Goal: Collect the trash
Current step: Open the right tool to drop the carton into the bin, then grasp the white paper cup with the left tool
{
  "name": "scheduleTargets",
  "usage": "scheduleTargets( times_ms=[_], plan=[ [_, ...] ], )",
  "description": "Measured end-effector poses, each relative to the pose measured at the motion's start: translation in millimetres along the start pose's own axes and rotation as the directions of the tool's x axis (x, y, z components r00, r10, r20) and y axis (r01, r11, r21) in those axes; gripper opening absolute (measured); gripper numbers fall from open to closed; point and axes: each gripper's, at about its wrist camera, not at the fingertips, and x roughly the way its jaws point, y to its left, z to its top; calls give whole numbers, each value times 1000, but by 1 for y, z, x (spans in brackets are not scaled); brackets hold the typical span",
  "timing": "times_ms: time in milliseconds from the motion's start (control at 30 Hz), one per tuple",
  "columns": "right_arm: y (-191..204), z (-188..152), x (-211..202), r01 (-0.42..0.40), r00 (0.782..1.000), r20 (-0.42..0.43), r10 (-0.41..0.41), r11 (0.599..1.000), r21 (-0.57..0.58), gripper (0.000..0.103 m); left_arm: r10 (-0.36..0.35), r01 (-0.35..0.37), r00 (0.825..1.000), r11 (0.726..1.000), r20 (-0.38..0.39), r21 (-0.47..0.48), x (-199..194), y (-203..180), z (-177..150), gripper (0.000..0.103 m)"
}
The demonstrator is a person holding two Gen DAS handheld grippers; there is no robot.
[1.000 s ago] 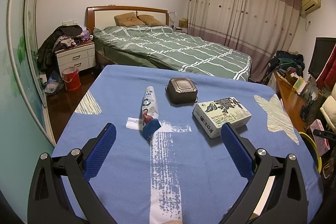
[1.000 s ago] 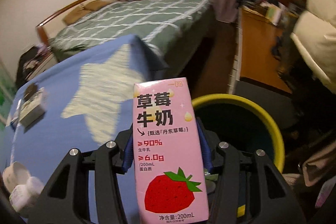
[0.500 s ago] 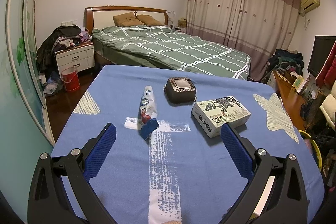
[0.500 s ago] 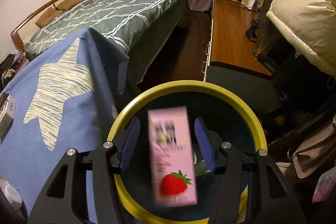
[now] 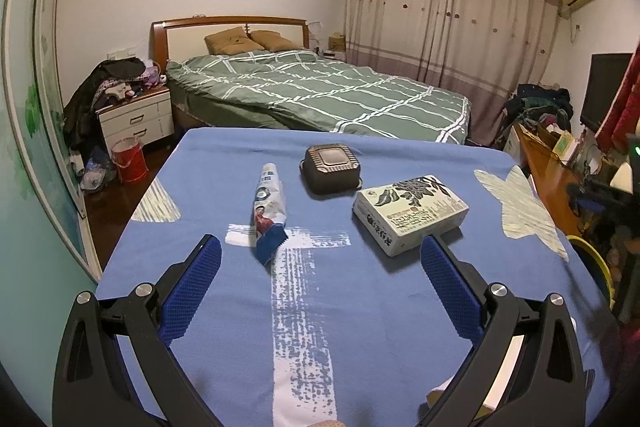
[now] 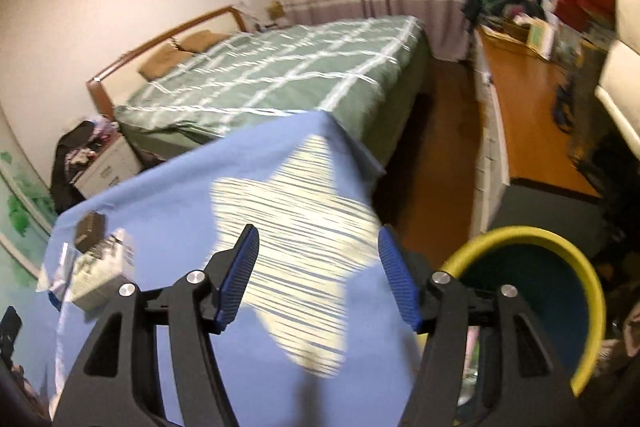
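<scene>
Now our right gripper [image 6: 318,275] is empty, its jaws just opened, beside the yellow-rimmed bin [image 6: 592,279]. Our left gripper [image 5: 320,281], spread wide, is nearer the wrapper [image 5: 267,213], which lies just ahead, long axis pointing away from us.

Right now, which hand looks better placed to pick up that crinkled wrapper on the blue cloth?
Left, probably. Its tool is open, with the wrapper just ahead; the empty right tool sits beside the yellow bin.

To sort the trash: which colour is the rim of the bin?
Yellow; the bin shows best in the right wrist view.
</scene>
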Motion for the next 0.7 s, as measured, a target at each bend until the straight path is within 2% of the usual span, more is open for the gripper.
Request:
scheduleTargets(
  times_ms=[100,233,300,367,400,433,467,500,567,633,700],
  plan=[
    [14,-8,11,-7,1000,-29,6,999,-48,59,-26,26,1000,999,-2,25,-1,-5,-2,98],
    [6,-13,25,9,997,-82,-13,999,-40,59,-77,77,997,994,-4,71,-4,-17,-4,98],
    [3,-13,27,-2,996,-94,0,1000,-18,59,-118,117,993,987,-3,109,-8,-26,-4,98],
    [3,-13,24,1,997,-81,-3,1000,-20,59,-194,194,981,970,-14,144,-14,-35,-5,98],
    [4,-13,24,3,997,-78,-5,1000,-25,60,-233,235,972,959,-28,156,-16,-39,-5,98],
    [4,-14,25,-1,997,-81,-1,1000,-27,60,-295,300,954,938,-57,172,-19,-45,-6,98],
    [4,-15,26,-7,996,-86,4,1000,-28,60,-354,365,931,911,-92,191,-21,-52,-7,98],
    [3,-15,26,-10,996,-90,8,1000,-29,60,-388,405,914,891,-117,205,-23,-57,-8,98],
    [5,-17,28,-11,995,-98,7,999,-40,60,-460,497,867,833,-193,243,-25,-68,-10,98],
    [8,-18,29,-15,994,-107,9,999,-51,60,-486,545,836,791,-256,278,-26,-78,-11,98],
    [9,-20,30,-19,993,-114,13,998,-57,60,-485,572,816,754,-315,322,-26,-87,-13,98]
  ],
)
